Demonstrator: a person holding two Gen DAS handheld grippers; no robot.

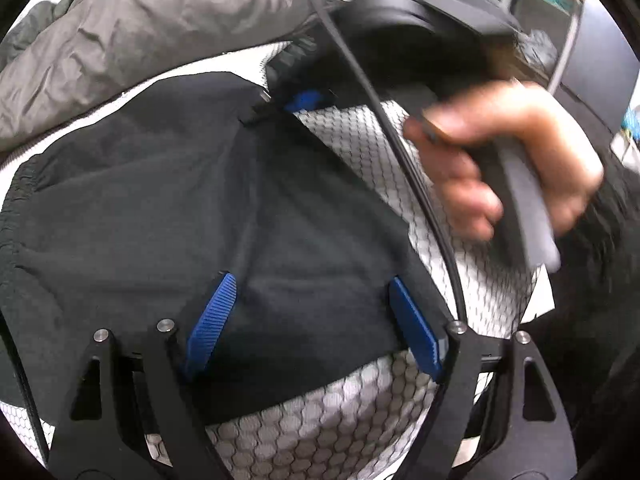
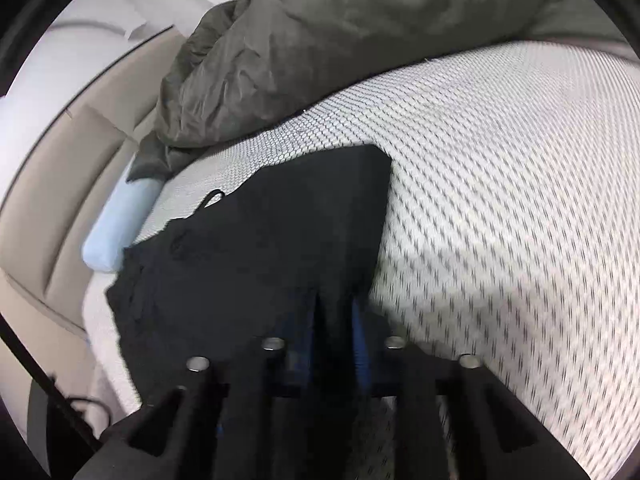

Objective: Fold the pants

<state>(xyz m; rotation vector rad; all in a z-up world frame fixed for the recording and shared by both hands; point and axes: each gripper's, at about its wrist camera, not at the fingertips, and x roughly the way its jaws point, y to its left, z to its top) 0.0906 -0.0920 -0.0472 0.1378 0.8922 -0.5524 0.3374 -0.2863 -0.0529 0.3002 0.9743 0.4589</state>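
- The pants (image 1: 208, 208), black, lie spread on a honeycomb-patterned mattress (image 1: 320, 432); in the left wrist view they fill the middle, waistband at 9 o'clock.
- Left gripper (image 1: 310, 320): blue pads spread wide, hanging over the black cloth near its lower edge, nothing pinched.
- Right gripper (image 2: 336, 320): pads pressed together on a fold of the pants (image 2: 260, 248), which run from its tips toward 10 o'clock.
- A hand (image 1: 508, 160) at 2 o'clock in the left view holds the right tool, blurred.
- A grey quilt (image 2: 340, 40) lies bunched at 12 o'clock, beyond the pants.
- A pale blue roll (image 2: 120, 224) sits at 9 o'clock beside the mattress edge.
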